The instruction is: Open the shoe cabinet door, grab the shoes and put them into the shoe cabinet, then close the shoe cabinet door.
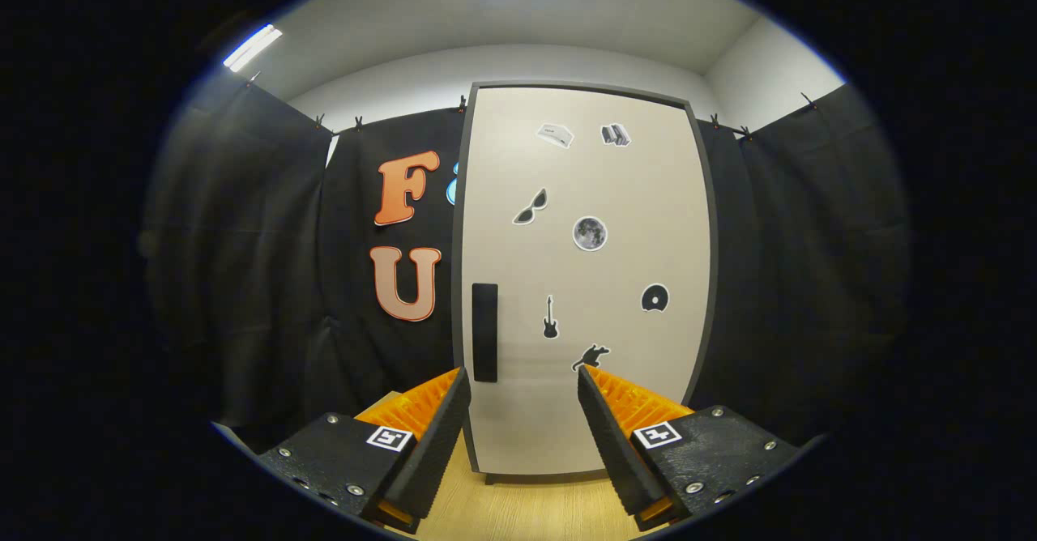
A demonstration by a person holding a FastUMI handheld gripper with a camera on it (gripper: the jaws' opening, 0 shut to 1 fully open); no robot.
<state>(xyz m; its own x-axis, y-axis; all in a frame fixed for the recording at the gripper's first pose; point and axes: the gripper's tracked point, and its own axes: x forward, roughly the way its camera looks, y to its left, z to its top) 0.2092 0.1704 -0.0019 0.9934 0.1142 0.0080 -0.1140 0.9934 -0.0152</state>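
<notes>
A tall cream shoe cabinet [587, 282] with a dark frame stands upright straight ahead, its door closed. A black vertical handle [484, 333] sits low on the door's left side, just beyond my left fingertip. Several small stickers dot the door. My gripper [522, 379] is open, fingers apart with nothing between them, held a short way in front of the door's lower part.
The cabinet stands on a light wooden floor [518, 509]. Black cloth walls [243, 282] hang on both sides and behind it, close to the cabinet's edges.
</notes>
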